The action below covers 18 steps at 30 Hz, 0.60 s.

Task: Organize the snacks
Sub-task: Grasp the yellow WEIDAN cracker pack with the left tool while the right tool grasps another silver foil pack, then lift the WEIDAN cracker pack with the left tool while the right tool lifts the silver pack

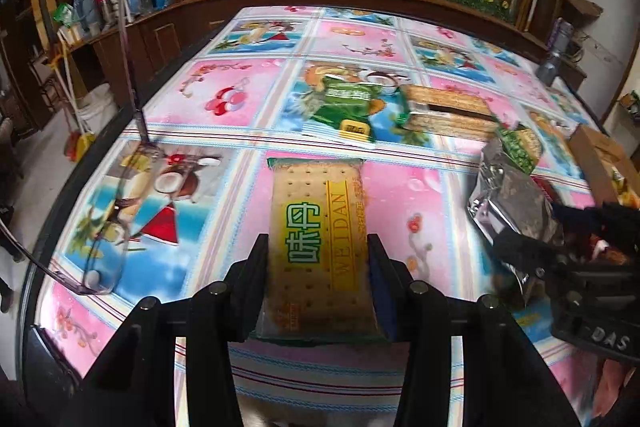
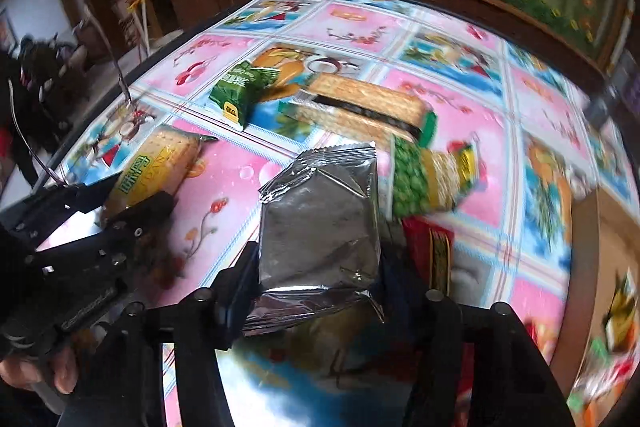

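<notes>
Over the patterned bench (image 1: 224, 95), the left tool (image 1: 318, 251) pinches a yellow cracker pack (image 1: 316, 227) while the right tool (image 2: 318, 267) clamps a silver foil pouch (image 2: 320, 219), whose slick, crumpled film could slide free among the nearby loose snacks (image 2: 360, 107).

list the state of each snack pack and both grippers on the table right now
left gripper: jaws closed on the yellow cracker pack
yellow cracker pack: sealed, held, far end on the table
right gripper: jaws around the silver pack
silver pack: sealed, crinkled, held
green packet: lying flat, untouched
long cracker pack: lying flat, untouched
cardboard box: open
</notes>
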Each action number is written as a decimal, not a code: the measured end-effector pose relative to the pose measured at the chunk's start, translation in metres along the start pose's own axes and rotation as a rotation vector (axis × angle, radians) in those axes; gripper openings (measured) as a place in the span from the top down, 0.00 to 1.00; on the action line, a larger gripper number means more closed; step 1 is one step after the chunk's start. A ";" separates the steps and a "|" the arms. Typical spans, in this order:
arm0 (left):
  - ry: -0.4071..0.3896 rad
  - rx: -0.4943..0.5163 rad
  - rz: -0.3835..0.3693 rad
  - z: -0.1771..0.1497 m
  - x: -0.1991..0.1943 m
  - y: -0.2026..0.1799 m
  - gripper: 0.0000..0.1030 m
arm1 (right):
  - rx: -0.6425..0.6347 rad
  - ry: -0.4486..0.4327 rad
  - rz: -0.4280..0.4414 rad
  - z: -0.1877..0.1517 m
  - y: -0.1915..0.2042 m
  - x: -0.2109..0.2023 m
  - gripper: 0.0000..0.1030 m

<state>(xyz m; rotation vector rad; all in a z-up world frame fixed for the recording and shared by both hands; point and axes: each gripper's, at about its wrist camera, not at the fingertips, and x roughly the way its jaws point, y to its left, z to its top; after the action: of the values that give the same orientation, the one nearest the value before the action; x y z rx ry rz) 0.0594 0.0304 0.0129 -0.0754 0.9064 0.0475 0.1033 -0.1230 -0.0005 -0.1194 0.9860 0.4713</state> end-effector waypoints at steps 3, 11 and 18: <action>-0.020 0.016 -0.020 -0.001 -0.004 -0.008 0.56 | 0.063 -0.069 0.019 -0.016 -0.005 -0.025 0.40; -0.148 0.068 0.016 -0.001 -0.023 -0.025 0.56 | 0.156 -0.236 0.045 -0.033 -0.022 -0.062 0.40; -0.259 0.073 0.048 0.001 -0.040 -0.029 0.56 | 0.166 -0.292 0.078 -0.030 -0.020 -0.074 0.40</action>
<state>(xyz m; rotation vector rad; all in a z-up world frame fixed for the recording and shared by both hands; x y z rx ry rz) 0.0380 0.0010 0.0467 0.0202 0.6501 0.0676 0.0550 -0.1739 0.0414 0.1352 0.7408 0.4613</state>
